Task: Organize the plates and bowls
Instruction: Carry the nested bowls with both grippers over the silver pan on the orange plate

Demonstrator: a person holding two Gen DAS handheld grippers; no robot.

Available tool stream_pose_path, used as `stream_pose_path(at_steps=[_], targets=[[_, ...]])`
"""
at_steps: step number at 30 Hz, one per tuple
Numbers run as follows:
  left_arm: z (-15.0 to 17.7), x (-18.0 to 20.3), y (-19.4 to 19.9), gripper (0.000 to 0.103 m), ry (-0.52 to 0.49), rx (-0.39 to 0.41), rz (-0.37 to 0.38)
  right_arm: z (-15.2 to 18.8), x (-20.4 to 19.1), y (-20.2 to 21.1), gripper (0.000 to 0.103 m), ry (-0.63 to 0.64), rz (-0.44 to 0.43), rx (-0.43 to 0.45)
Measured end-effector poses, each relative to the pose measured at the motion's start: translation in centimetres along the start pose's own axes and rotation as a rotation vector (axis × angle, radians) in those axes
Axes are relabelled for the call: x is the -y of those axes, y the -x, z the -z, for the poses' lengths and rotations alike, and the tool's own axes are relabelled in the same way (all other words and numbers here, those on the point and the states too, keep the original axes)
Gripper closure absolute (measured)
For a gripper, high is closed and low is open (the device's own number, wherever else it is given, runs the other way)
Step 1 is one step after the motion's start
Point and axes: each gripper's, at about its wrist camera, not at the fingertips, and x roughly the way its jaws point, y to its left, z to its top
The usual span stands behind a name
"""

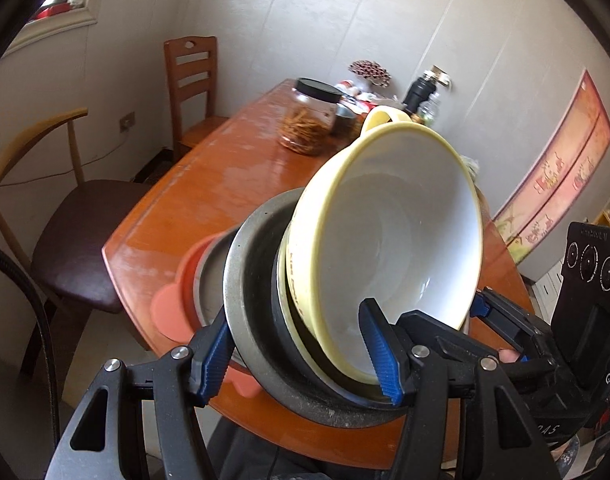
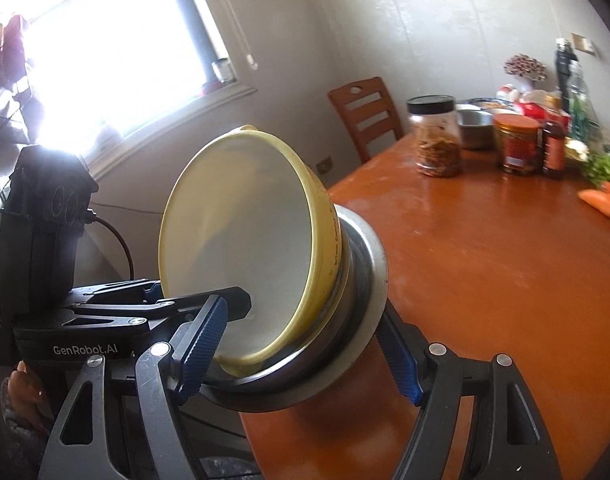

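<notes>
A yellow bowl (image 1: 397, 216) with a white inside is nested in a steel bowl (image 1: 245, 280), with an orange-rimmed dish (image 1: 173, 308) under them. The stack is tilted and held in the air over the near edge of the table. My left gripper (image 1: 301, 356) is shut on it, one pad inside the yellow bowl and one outside the steel rim. In the right wrist view, my right gripper (image 2: 301, 356) clamps the yellow bowl (image 2: 241, 240) and steel bowl (image 2: 369, 264) the same way from the other side. Each gripper also shows in the other's view: the right gripper (image 1: 499, 330) and the left gripper (image 2: 199, 294).
The orange wooden table (image 2: 485, 264) carries a black-lidded jar (image 2: 435, 136), a red jar (image 2: 519, 144), bottles, a steel bowl (image 2: 475, 124), greens and carrots (image 2: 601, 200) at its far end. A wooden chair (image 1: 193, 88) and a padded chair (image 1: 77, 232) stand beside it.
</notes>
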Motion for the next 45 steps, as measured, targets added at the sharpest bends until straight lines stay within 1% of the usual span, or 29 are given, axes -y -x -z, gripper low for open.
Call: stream_pose_path(at_steps=[7,15,32,43,45], targets=[[-0.5,-2.9,-1.5,0.043,0.03,-0.02,0.002,-0.8,-0.5,-3.8,0.026,0.01,-0.002,-0.041],[-0.7,-3.7,-2.5,0.043,0.025,-0.024,-0.005,-0.7,0.4,-5.8,0.026,-0.001,-0.001,-0.059],[-0.3,-3.8,-4.0,0.043,0.021,-0.038,-0.012,0.0,1.2,-7.1,0.026,0.01,0.008,-0.084],[0.0,-4.0,-4.4,0.043,0.027,-0.027,-0.014,0.4,1.1,-6.9,0.027,0.031,0.01,-0.054],[0.1,-4.0,-4.4,0.043,0.02,-0.022,-0.028,0.5,1.1,-6.9,0.027,0.027,0.002,-0.046]])
